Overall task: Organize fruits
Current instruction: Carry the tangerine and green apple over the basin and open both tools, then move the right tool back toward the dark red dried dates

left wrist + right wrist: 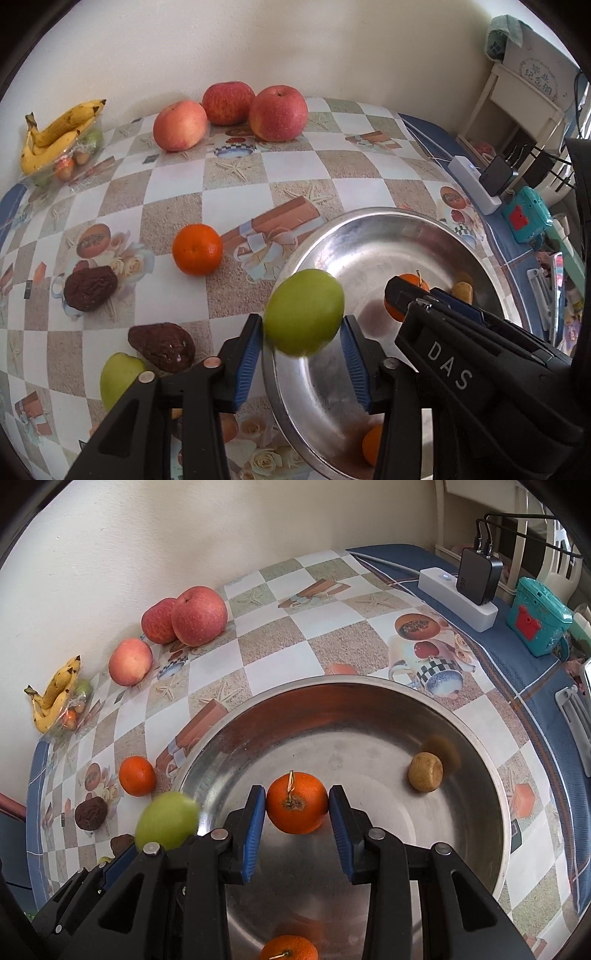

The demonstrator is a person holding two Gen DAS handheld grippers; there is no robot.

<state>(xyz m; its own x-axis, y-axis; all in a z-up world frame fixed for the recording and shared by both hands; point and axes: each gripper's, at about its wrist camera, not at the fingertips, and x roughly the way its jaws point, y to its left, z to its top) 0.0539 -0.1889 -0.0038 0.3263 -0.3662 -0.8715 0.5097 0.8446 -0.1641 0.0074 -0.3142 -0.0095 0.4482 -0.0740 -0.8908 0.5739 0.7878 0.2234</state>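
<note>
My left gripper is clamped on a round pale-green fruit, its blue pads pressed against both sides, and the fruit hangs over the near left rim of the wide stainless-steel bowl. My right gripper holds a small stemmed orange tangerine between its pads, low inside the bowl; both pads touch the peel, and whether the fruit rests on the metal I cannot tell. From the right wrist view, a small tan, rough-skinned round fruit lies in the bowl at two o'clock of that gripper, and a second tangerine sits at six o'clock under the fingers. Out on the checked, picture-printed tablecloth, seen from the left wrist, a loose tangerine lies at ten o'clock of the left gripper, two dark brown wrinkled fruits at nine o'clock, and another green fruit at eight o'clock beside the gripper's arm. Three red apples stand by the wall at twelve o'clock, with a bunch of yellow bananas on a clear packet far off at ten o'clock. The right gripper's black body crosses the bowl at three o'clock of the left one.
</note>
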